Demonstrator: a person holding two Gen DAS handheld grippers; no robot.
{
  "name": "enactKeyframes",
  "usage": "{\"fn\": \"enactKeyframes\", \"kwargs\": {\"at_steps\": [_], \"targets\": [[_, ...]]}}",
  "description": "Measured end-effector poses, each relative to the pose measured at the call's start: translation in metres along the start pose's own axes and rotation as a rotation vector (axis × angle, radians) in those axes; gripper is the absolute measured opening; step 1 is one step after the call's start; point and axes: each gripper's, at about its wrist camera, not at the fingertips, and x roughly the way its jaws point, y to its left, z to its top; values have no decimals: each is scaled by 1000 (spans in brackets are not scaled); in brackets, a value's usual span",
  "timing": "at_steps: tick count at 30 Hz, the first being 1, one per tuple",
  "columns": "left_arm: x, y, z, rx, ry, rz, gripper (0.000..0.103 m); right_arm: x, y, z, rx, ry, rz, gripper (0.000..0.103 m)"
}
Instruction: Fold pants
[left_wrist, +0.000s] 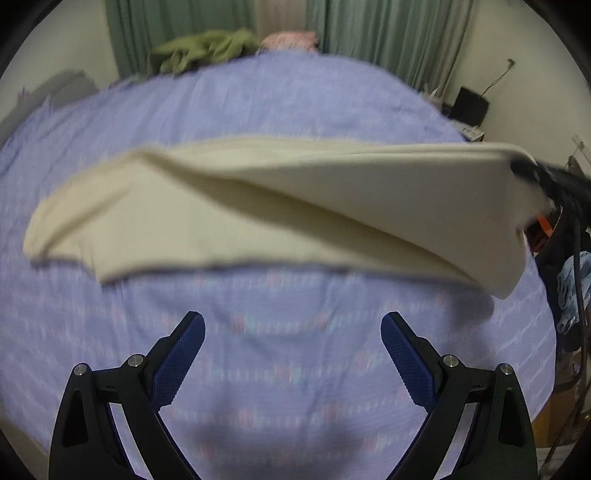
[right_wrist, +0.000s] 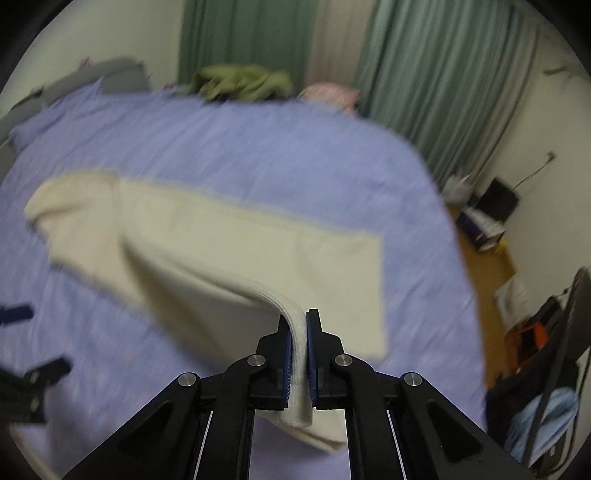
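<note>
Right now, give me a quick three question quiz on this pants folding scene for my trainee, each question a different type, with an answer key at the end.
1. True or false: the left gripper is shut on the cream pants.
2. Multiple choice: the right gripper holds the pants by
A) a single thin layer
B) a folded stack of layers
C) nothing
3. Fill in: the pants' far end lies on the ______ bedspread.

Key
1. False: its jaws stand open, with only bedspread between them.
2. B: stacked layers sit clamped between the fingers, that end lifted.
3. Lavender.
</note>
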Motion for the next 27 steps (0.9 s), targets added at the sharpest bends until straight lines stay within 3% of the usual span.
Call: {"fn": "enactKeyframes", "kwargs": {"at_steps": [5,8,12,14,16,20,23,24,25,26,27], "targets": [[20,-8,45,81,-72,2,98,45,-41,59,3,-29,-100,7],[40,-9,78,182,-119,-25,98,80,-58,71,9,4,-115,7],[83,-6,146,403,-181,-44,98,109,-66,66,11,32,-128,7],[102,-8,175,467,-157,-70,98,116,-70,58,30,37,-125,7],[128,-12,200,507,-71,-158,98,123,-74,54,49,41,-120,7],[180,-33,221,562,62,-222,94,138,-83,52,67,48,-109,7],[203,-37,225,500,105,-241,69,148,-88,53,66,53,-100,7],[211,-35,227,471,117,-249,52,151,-90,54,70,58,-96,7],[216,-34,227,461,124,-251,26,156,-92,54,81,68,-89,7],[219,-34,223,458,130,-254,14,161,-94,55,87,75,-82,7],[220,-35,221,461,126,-249,11,164,-95,55,88,79,-78,7]]}}
